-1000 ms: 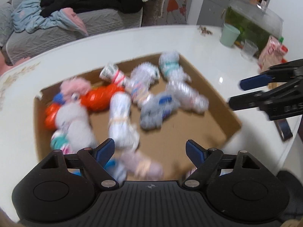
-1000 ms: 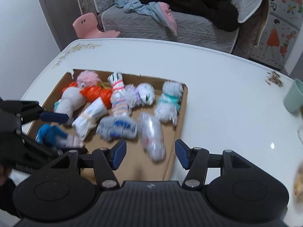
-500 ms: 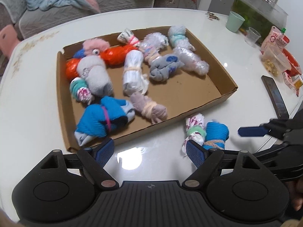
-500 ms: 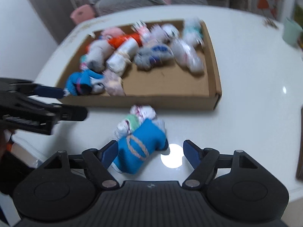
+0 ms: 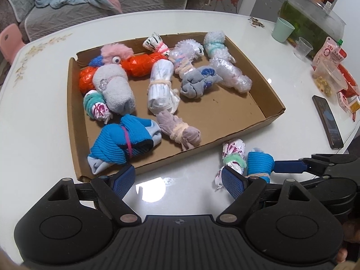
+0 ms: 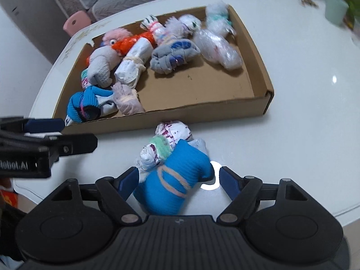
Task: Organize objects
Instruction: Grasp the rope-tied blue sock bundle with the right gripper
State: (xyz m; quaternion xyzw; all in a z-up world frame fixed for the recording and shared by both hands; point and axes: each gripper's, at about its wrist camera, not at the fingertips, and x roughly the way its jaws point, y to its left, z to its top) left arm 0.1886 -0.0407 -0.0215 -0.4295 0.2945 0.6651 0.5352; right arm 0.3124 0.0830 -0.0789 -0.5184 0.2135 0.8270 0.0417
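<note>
Spreading over the last second, your right claw (image 6: 177, 183) now stands wide around the bright blue ribbed sock roll tied with a peach band (image 6: 177, 180), its pads clear of the cloth on either side, so nothing is pinched yet. That roll lies on the glossy white desk (image 6: 303, 112), just outside the near wall of the shallow brown cardboard tray (image 6: 225, 114), touching a white sock bundle with magenta marks and a mint cuff (image 6: 164, 141) that leans toward the tray wall. A second ago this view looked down into the tray; now both strays sit under you. Your left claw (image 5: 180, 180) hangs spread and empty beside the tray's near corner. Inside the tray the other bundles crowd the far and left parts, leaving bare cardboard nearest the blue roll, likely the landing spot.
</note>
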